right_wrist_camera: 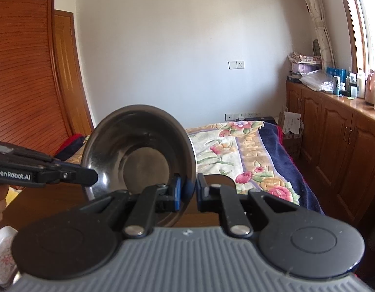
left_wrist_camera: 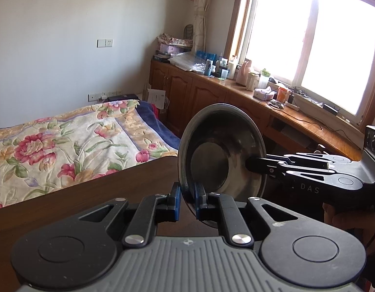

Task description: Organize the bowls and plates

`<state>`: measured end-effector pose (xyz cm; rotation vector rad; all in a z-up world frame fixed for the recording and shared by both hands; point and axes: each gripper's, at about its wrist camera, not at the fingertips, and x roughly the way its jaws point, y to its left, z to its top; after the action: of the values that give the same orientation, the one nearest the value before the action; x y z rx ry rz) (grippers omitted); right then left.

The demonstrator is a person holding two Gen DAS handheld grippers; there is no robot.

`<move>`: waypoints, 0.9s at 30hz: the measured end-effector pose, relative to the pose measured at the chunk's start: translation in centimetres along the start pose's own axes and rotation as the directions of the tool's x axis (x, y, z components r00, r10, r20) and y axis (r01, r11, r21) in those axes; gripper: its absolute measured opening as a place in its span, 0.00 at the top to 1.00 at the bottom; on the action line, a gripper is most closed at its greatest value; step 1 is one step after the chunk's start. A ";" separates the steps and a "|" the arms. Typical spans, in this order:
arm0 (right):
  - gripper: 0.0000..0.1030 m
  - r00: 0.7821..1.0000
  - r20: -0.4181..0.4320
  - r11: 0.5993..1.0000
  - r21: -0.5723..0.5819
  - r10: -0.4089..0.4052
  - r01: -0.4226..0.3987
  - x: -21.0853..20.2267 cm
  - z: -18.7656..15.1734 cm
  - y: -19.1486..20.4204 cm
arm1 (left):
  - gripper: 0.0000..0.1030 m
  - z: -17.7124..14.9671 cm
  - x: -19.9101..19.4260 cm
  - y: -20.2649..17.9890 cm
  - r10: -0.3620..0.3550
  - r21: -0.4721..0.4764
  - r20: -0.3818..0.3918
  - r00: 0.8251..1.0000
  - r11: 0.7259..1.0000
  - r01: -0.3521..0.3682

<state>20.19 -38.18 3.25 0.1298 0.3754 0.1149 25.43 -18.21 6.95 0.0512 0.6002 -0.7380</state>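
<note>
Left wrist view: your left gripper (left_wrist_camera: pixel 187 200) pinches the steel bowl (left_wrist_camera: pixel 221 150) by its near rim, held on edge above the table (left_wrist_camera: pixel 77 202); the right gripper (left_wrist_camera: pixel 250 164) reaches inside it.

Right wrist view: those fingers (right_wrist_camera: pixel 177 194) straddle the rim, not visibly clamped. Judge it light, stiff, slippery; grip the rim.

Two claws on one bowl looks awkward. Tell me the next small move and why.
Probably ease the right claw open and leave the metal bowl to the left claw. Both claws appear clamped on its rim at different spots, and the bowl hangs tilted on edge above the wooden surface. A single grip should be freer to turn it and set it down.
</note>
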 end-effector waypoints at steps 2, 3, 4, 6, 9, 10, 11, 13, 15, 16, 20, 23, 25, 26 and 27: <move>0.86 1.000 0.008 1.000 -0.011 -0.001 0.001 -0.3 0.2 0.3 | 0.88 -0.3 -0.8 -0.1 -0.003 -0.004 0.010 1.000 1.000 0.003; 0.86 1.000 0.011 1.000 -0.016 -0.002 0.002 -0.5 0.2 0.4 | 0.88 -0.4 -1.1 -0.1 -0.005 -0.005 0.014 1.000 1.000 0.005; 0.86 1.000 0.014 1.000 -0.023 -0.002 0.002 -0.7 0.2 0.6 | 0.88 -0.6 -1.5 -0.1 -0.005 -0.005 0.018 1.000 1.000 0.005; 0.86 1.000 0.018 0.999 -0.032 -0.001 0.001 -1.1 0.1 1.0 | 0.88 -0.9 -2.2 -0.2 -0.006 -0.004 0.025 1.000 1.000 0.006; 0.86 1.000 0.025 0.999 -0.048 0.001 0.001 -1.8 0.0 1.6 | 0.88 -1.3 -3.3 -0.3 -0.005 -0.001 0.032 0.999 1.000 0.005; 0.86 1.000 0.026 0.999 -0.053 0.001 0.000 -2.0 0.0 1.8 | 0.88 -1.5 -3.6 -0.4 -0.003 0.000 0.036 0.999 1.000 0.003; 0.86 1.000 0.027 0.998 -0.058 0.003 -0.001 -2.2 0.0 1.9 | 0.88 -1.7 -3.9 -0.4 -0.002 0.000 0.038 0.999 1.000 0.002; 0.86 1.000 0.029 0.998 -0.065 0.005 -0.003 -2.6 -0.1 2.3 | 0.88 -2.2 -4.6 -0.5 -0.003 -0.001 0.039 0.999 1.000 0.003; 0.86 1.000 0.029 0.997 -0.071 0.010 -0.008 -2.9 -0.4 2.6 | 0.88 -2.8 -5.2 -0.4 -0.004 -0.005 0.043 0.999 1.000 0.005; 0.86 1.000 0.028 0.997 -0.072 0.012 -0.010 -3.0 -0.5 2.8 | 0.88 -3.2 -5.5 -0.5 -0.006 -0.008 0.044 0.999 1.000 0.006; 0.86 1.000 0.021 0.996 -0.084 0.023 -0.022 -3.5 -1.2 3.5 | 0.88 -4.5 -6.7 -0.4 -0.006 -0.015 0.044 0.999 1.000 0.007; 0.86 0.999 0.017 0.995 -0.091 0.032 -0.030 -3.8 -1.7 4.1 | 0.88 -5.4 -7.5 -0.4 -0.003 -0.018 0.041 0.999 1.000 0.004; 0.86 0.999 0.013 0.995 -0.094 0.036 -0.035 -4.2 -2.0 4.5 | 0.88 -5.9 -8.0 -0.4 0.003 -0.021 0.038 0.999 1.000 -0.002; 0.86 0.999 0.012 0.995 -0.098 0.038 -0.036 -4.4 -2.2 4.9 | 0.88 -6.2 -8.3 -0.5 0.009 -0.022 0.038 0.999 1.000 -0.008; 0.86 0.999 0.013 0.994 -0.101 0.040 -0.038 -4.6 -2.3 5.1 | 0.88 -6.4 -8.7 -0.6 0.014 -0.024 0.039 0.999 1.000 -0.013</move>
<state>14.60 -33.54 3.54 0.0386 0.3515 0.1708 16.82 -11.70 6.30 0.0187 0.5705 -0.7173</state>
